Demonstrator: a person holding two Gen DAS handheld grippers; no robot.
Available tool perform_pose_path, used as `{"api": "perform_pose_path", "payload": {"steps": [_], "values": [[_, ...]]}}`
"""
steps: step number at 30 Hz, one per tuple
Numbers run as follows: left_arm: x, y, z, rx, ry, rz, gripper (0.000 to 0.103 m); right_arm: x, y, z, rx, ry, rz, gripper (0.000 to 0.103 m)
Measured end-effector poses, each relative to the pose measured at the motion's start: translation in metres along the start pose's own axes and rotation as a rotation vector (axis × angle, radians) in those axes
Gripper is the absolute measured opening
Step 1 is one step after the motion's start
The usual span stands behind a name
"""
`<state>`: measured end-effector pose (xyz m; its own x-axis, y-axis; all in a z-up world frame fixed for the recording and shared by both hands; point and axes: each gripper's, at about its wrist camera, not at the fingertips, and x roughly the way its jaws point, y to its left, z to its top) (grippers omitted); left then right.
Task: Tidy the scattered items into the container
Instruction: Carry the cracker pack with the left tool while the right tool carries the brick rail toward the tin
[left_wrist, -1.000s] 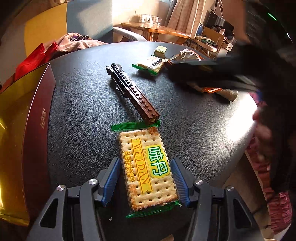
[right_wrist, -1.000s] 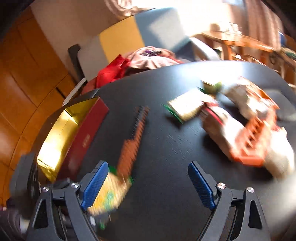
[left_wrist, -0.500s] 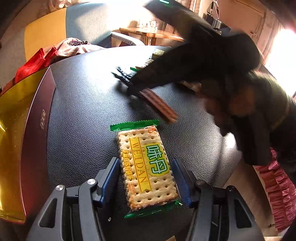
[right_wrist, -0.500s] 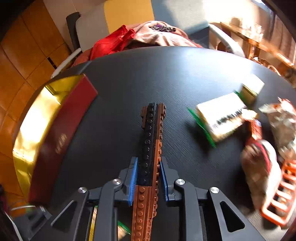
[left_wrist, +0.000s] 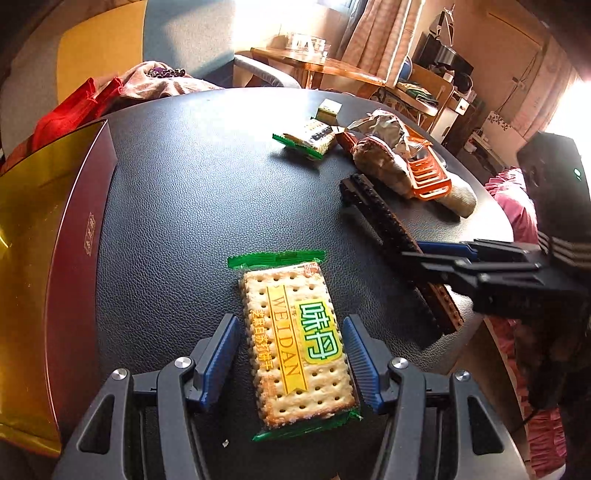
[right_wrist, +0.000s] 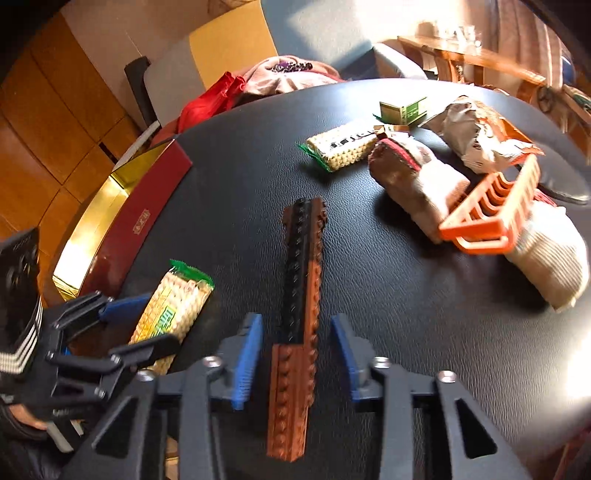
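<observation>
Since the earlier frames the brick bar (left_wrist: 399, 251) has gone from mid-table, beside the box side, to the table's right part, near the edge; the cracker pack (left_wrist: 295, 343) has not shifted.

Left wrist view: left gripper (left_wrist: 290, 356) open, blue pads either side of the cracker pack with a gap on the left; on the right I cannot tell touching from just clear. The pack lies flat on the black table (left_wrist: 192, 192), green wrapper ends showing, yellow band with green label on top. Bare table runs from the pack to the box (left_wrist: 74, 240) at the left edge. Box wall dark red, inside gold; no contents visible in the part shown. The bar's near end reaches the table's right edge. Right gripper (left_wrist: 424, 254) comes in over it.

Right wrist view: right gripper (right_wrist: 295, 354) has just been opening; jaws stand apart, the bar between them, gaps both sides. Bar is black on top, brown below, studded, long and narrow. Beyond it, right: second cracker pack (right_wrist: 343, 147), rolled socks (right_wrist: 417, 184), orange rack (right_wrist: 491, 218), crumpled wrapper (right_wrist: 476, 136), clustered. Open table between bar and box.
</observation>
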<state>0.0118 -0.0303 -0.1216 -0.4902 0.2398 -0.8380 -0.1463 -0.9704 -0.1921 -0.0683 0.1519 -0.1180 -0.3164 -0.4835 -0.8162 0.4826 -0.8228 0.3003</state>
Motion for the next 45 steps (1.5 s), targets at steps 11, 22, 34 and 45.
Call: {"api": "perform_pose_path", "payload": {"steps": [11,22,34,45], "values": [[0.01,-0.004,0.008,0.005,0.004,0.043,0.064,-0.006,0.001,-0.005,0.029,-0.077,-0.078,0.07],[0.01,0.001,0.006,-0.016,-0.011,-0.004,0.07,0.005,-0.004,0.01,0.024,-0.056,-0.126,0.041],[0.012,-0.01,0.005,0.029,-0.018,0.114,0.054,0.013,0.008,0.01,-0.009,-0.045,-0.192,0.043],[0.001,-0.003,0.002,-0.004,-0.02,0.128,0.052,0.01,0.02,0.0,0.031,-0.057,-0.199,0.03]]}}
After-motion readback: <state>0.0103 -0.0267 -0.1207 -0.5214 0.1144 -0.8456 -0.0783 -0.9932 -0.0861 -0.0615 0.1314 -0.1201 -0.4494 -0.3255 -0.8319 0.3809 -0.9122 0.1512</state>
